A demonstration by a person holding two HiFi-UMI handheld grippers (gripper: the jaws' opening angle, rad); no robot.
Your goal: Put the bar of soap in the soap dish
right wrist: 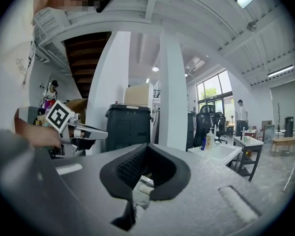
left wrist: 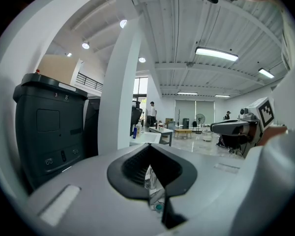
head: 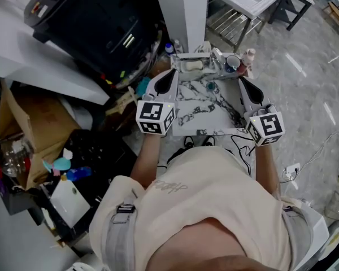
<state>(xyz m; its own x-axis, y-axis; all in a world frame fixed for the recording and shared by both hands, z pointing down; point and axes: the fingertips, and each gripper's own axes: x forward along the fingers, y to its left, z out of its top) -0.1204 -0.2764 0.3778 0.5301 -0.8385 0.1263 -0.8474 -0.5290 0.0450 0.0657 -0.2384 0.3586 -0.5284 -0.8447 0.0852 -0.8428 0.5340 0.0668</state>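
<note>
One marbled table (head: 199,110) beside white pillar (head: 181,10)

A white pillar (head: 181,16) rises from the polished grey floor (head: 311,78) beside a black copier (head: 96,21); strip lights (left wrist: 216,54) line the ribbed ceiling (left wrist: 177,28), tall windows (right wrist: 211,90) beyond

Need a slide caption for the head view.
Person seen from above holds left gripper and right gripper, both shut and empty, either side of a white marble-patterned tabletop.
</note>
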